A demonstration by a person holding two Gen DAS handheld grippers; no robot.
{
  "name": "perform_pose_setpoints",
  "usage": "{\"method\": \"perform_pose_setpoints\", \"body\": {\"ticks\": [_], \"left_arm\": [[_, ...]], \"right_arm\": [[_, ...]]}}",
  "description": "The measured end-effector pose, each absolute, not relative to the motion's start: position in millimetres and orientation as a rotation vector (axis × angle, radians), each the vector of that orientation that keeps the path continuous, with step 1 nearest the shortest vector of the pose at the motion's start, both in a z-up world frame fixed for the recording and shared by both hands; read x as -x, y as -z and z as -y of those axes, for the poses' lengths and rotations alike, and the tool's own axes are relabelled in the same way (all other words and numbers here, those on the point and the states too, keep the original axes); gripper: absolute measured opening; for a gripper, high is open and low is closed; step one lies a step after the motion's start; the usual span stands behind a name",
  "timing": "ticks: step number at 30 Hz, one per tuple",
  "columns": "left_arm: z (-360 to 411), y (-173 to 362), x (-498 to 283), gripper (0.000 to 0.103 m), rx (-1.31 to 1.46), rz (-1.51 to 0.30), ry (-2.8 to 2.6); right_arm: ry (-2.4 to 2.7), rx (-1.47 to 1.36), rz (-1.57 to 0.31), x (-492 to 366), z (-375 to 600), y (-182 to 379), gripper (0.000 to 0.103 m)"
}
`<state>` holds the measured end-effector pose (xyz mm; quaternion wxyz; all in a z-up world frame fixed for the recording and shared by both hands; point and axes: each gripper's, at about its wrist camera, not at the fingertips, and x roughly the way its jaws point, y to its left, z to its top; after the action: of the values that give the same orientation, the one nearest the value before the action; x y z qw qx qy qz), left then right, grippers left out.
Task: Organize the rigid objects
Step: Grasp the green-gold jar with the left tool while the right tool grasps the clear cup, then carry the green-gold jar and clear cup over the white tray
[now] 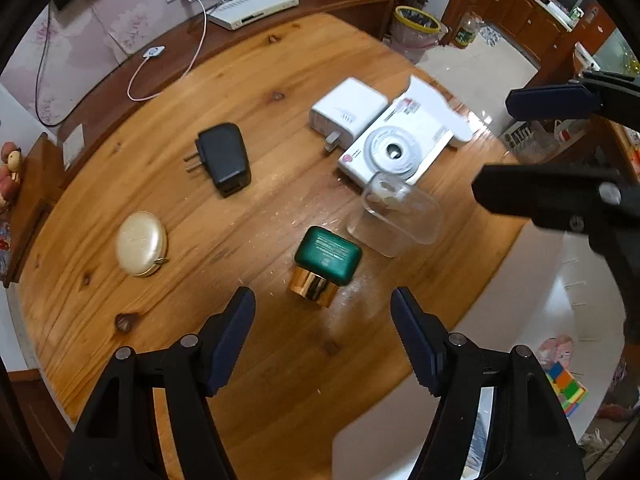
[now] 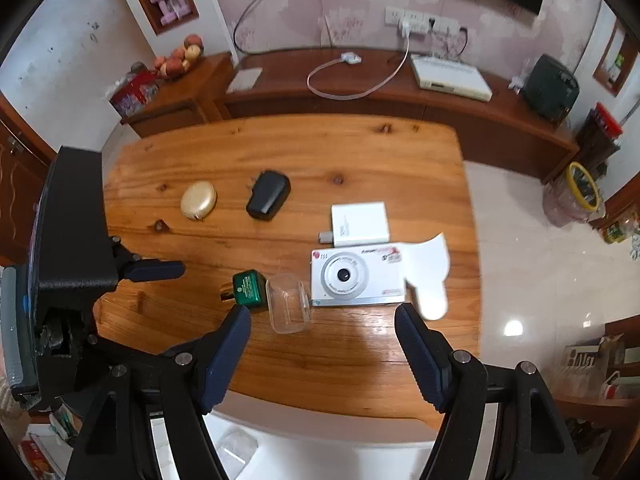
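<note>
**Both grippers poised over a crowded near edge**

The main risk sits at the near right of the wooden table (image 2: 280, 152), where the green bottle (image 1: 329, 255) with its gold cap, the clear plastic case (image 1: 396, 218) and the white camera (image 2: 356, 276) lie just beside one another. A finger coming down for 1 of them could well shove a neighbour, and the light case looks likely to skid or tip. The camera also lies close to the table's right edge, so a sideways nudge might push it off.

The left gripper (image 1: 323, 344) points steeply down just short of the bottle, jaws spread with nothing between them. The right gripper (image 2: 323, 356) hangs over the near edge, angled down toward the case and camera, likewise spread and empty.

The gold compact (image 1: 141, 243), black adapter (image 1: 224, 158) and white charger (image 1: 348, 107) lie farther off, well apart
</note>
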<state>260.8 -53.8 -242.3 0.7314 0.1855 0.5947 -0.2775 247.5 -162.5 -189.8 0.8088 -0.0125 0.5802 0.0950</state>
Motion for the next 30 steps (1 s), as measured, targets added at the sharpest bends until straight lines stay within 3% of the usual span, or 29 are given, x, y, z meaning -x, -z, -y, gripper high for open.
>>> {"method": "perform_pose_setpoints", "body": {"ticks": [9,16,23,30], "left_arm": [[56.9,268.1,-276.8,0.072,-0.380,-1.342,0.644],[60.3,275.9,-280.9,0.052,-0.352,-1.344,0.678],[61.5,278.3,-287.2,0.045,-0.314,-1.330,0.695],[51.2,280.0,-287.3,0.045,-0.296,-1.321,0.691]], "right_arm": [[-0.186,-0.007,-1.308,-260.8,166.1,224.8,0.075],[-0.195,-0.042,-1.340,-264.7,169.6,238.2,0.075],[-0.214,-0.071,-1.355,-270.6,164.5,245.3,0.075],[-0.224,-0.081,-1.377,-278.5,156.4,255.2,0.075]]}}
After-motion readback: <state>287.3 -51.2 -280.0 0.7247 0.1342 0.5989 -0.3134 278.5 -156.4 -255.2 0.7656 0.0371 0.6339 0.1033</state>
